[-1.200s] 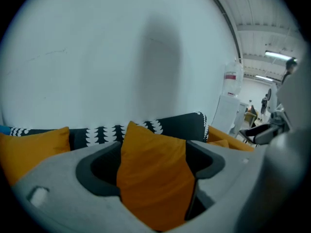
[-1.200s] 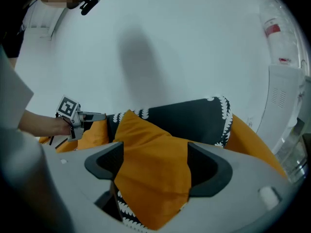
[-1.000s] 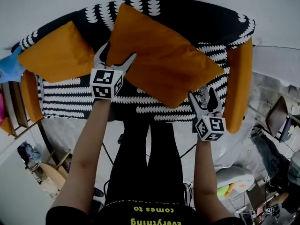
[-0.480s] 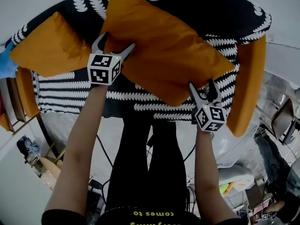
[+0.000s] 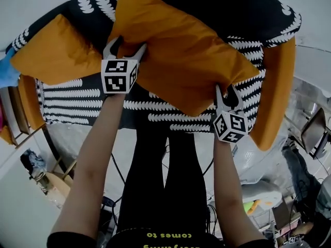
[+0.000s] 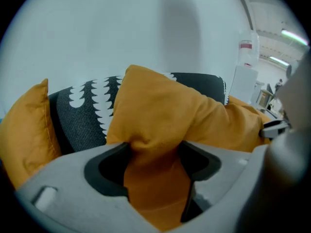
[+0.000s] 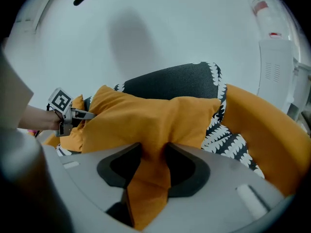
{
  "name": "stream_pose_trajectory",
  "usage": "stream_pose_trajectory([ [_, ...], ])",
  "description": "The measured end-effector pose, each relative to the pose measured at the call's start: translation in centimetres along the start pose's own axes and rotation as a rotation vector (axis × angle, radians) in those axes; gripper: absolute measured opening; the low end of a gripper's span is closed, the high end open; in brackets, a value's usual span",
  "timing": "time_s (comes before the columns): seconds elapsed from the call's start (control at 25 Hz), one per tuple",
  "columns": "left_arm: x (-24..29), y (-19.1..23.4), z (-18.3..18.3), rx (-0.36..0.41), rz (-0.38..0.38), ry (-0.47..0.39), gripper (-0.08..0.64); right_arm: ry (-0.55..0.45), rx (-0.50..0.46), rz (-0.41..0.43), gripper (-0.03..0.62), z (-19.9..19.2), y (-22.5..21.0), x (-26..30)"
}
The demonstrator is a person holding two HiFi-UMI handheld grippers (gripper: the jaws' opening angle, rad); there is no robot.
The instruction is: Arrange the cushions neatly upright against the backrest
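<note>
A smaller orange cushion [image 5: 54, 48] is leaning on the patterned backrest [image 5: 248, 14] at left. Beside it, the left gripper [image 5: 128, 45] is pinching the left edge of the big orange cushion [image 5: 181, 56] (both pairs of jaws have just been closing on fabric). The right gripper [image 5: 227, 91] is clamping its lower right corner, and the cushion is slanting across the sofa.

**Ana:** What is the person wearing?

**Ben:** A black shirt [image 5: 129, 237] with short sleeves [image 5: 64, 238]. It has yellow letters [image 5: 166, 235] on the front. The trousers [image 5: 165, 174] are black too.

**Ana:** What do the tools look like?

**Ben:** The left gripper [image 5: 125, 45] and the right gripper [image 5: 226, 91] each have two light grey jaws with black parts inside. Behind the jaws sits a white box with black square marks, the left cube [image 5: 119, 76] and the right cube [image 5: 230, 126].
</note>
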State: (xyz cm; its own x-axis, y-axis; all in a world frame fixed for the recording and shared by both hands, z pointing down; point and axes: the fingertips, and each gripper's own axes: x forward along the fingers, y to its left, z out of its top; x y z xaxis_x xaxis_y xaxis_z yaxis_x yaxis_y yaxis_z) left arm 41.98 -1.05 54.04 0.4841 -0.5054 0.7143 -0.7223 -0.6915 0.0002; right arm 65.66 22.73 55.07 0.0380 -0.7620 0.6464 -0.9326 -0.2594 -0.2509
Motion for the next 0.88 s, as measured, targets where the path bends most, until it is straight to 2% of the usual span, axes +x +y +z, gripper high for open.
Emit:
stream_pose_trajectory([
  [0.08,-0.9,-0.2,0.4,-0.023,0.015,-0.013,0.294,-0.025,0.024,0.011,0.112,0.5,-0.2,-1.1],
  [0.16,-1.2,-0.3,1.1,-0.021,0.029,-0.011,0.212,-0.043,0.063,0.045,0.052,1.1,-0.6,-1.8],
  [0.24,-1.2,0.0,1.4,0.001,0.048,-0.002,0.142,-0.047,0.105,0.088,0.023,1.6,-0.6,-2.2],
  [0.36,-1.6,0.0,1.3,0.014,0.055,0.000,0.070,-0.048,0.107,0.122,0.020,2.1,-0.1,-3.0],
  [0.44,-2.6,-0.7,1.3,-0.001,0.034,-0.006,0.041,-0.080,0.098,0.115,0.020,3.4,-0.4,-4.0],
  [0.56,-4.6,-2.9,1.8,-0.053,-0.015,-0.034,0.021,-0.181,0.069,0.072,0.018,7.4,-2.1,-6.1],
  [0.68,-6.9,-5.1,3.4,-0.102,-0.033,-0.108,0.017,-0.290,0.008,0.035,0.020,12.3,-3.8,-7.7],
  [0.8,-8.0,-5.9,6.2,-0.082,-0.017,-0.203,0.017,-0.385,-0.019,0.039,0.020,16.9,-5.2,-7.2],
  [0.88,-7.1,-6.3,7.0,-0.069,-0.023,-0.216,0.018,-0.426,-0.032,0.051,0.020,19.0,-6.4,-5.6],
])
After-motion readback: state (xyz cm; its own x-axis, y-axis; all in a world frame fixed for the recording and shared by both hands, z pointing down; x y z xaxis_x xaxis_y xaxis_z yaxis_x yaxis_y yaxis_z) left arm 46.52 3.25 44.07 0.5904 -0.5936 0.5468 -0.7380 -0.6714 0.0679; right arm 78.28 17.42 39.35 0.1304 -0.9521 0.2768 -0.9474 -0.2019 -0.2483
